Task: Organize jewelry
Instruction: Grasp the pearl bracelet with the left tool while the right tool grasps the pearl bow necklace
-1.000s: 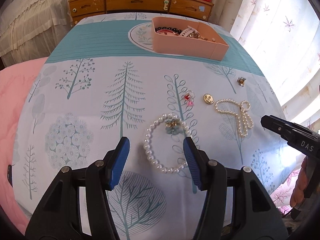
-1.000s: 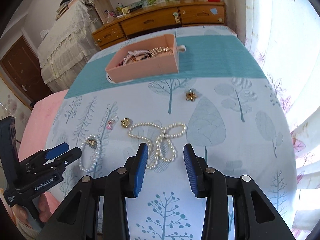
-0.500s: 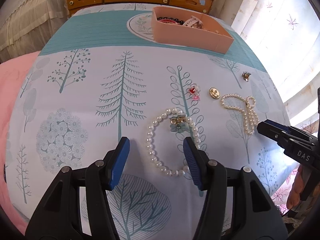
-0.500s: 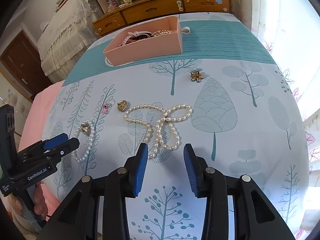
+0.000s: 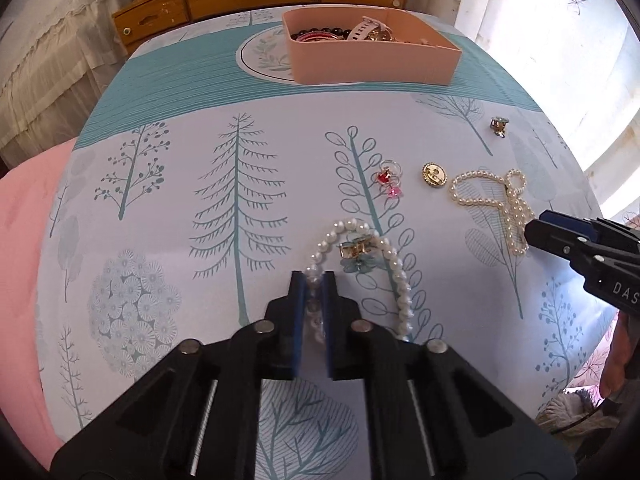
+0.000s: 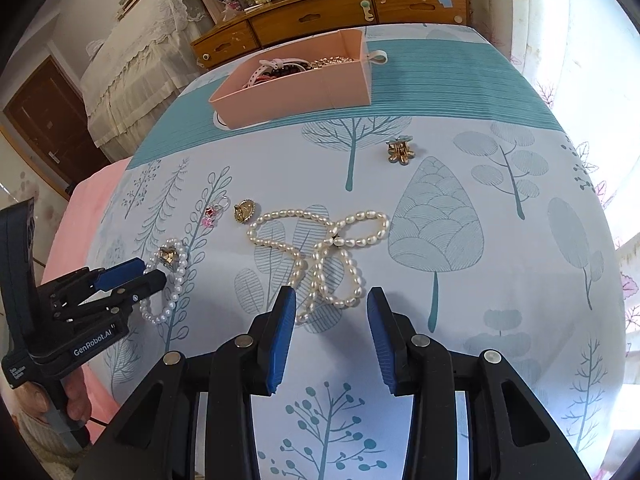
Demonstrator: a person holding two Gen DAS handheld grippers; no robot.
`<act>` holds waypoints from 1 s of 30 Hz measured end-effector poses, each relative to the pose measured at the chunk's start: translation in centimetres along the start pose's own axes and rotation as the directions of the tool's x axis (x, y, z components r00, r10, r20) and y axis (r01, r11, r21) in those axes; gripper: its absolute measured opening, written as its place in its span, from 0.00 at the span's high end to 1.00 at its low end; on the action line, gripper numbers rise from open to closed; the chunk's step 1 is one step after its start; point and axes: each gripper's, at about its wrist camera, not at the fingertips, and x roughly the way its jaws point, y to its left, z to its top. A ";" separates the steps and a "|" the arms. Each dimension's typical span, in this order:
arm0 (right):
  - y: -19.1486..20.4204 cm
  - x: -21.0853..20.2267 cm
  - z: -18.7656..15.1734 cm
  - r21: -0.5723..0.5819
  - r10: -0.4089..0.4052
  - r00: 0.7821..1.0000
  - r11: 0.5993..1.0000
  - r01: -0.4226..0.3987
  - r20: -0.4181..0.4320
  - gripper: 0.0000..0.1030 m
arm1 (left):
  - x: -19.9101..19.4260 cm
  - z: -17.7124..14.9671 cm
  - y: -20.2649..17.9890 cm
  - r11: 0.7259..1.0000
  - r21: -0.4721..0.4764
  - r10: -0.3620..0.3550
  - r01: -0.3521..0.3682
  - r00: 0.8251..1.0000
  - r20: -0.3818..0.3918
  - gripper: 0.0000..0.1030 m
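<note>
The left gripper [image 5: 313,280] is sitting low over the near middle of the tree-printed blue and white tablecloth [image 5: 208,152], its blue pads clenched on the near-left arc of the white pearl bracelet with a gold and teal flower charm [image 5: 394,276]. The bracelet's loop is stretching away from the jaws toward the far right, charm at its far end; the beads between the pads are partly hidden and hard to count. Left of the bracelet the cloth is lying bare out to its left edge, where a pink bedcover [image 5: 24,248] is showing.

Farther right and beyond, a small ring with red and pink stones [image 5: 389,179] and a round gold button brooch [image 5: 433,175] are lying just beside each other. Next to them the long white pearl necklace tied in a bow shape [image 6: 320,254] is sprawling, its long axis running near to far. The right gripper [image 6: 331,300] is hovering just near of it, jaws spread wide and holding nothing. A small gold flower clip [image 6: 399,151] is lying well apart, farther off. At the far side the pink rectangular jewelry box [image 6: 296,94] is standing, its contents tangled and hard to make out.
</note>
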 end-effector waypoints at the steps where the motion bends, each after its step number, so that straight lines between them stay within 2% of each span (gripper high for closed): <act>1: 0.1 0.0 0.0 -0.005 -0.003 1.000 1.000 0.003 0.003 0.64 | 0.0 0.0 0.1 1.000 -0.007 -0.004 0.004 1.000 0.004 0.95; 9: 0.7 0.6 0.6 -0.047 -0.042 0.998 0.998 0.044 0.039 0.64 | -0.1 -0.3 0.5 0.999 -0.035 -0.026 0.027 0.999 0.021 0.95; 16: 2.1 1.4 0.8 -0.146 -0.109 0.991 0.982 0.120 0.079 0.64 | -0.1 -0.3 0.7 0.998 -0.046 -0.043 0.044 0.999 0.022 0.95; 19: 2.6 1.6 0.8 -0.175 -0.083 0.993 0.980 0.096 0.085 0.74 | -0.1 -0.2 0.8 0.998 -0.048 -0.048 0.049 0.999 0.022 0.95; 21: 2.8 1.6 0.9 -0.181 -0.059 0.995 0.981 0.072 0.075 0.86 | -0.1 -0.2 0.8 0.997 -0.052 -0.053 0.054 0.998 0.022 0.95; 25: 2.5 1.5 0.7 -0.170 -0.047 0.997 0.984 0.058 0.069 0.92 | -0.1 -0.2 1.0 0.996 -0.059 -0.067 0.068 0.998 0.023 0.95; 30: 1.8 1.2 0.6 -0.151 -0.025 0.997 0.988 0.036 0.069 0.94 | 0.0 -0.2 1.2 0.995 -0.068 -0.074 0.076 0.997 0.020 0.95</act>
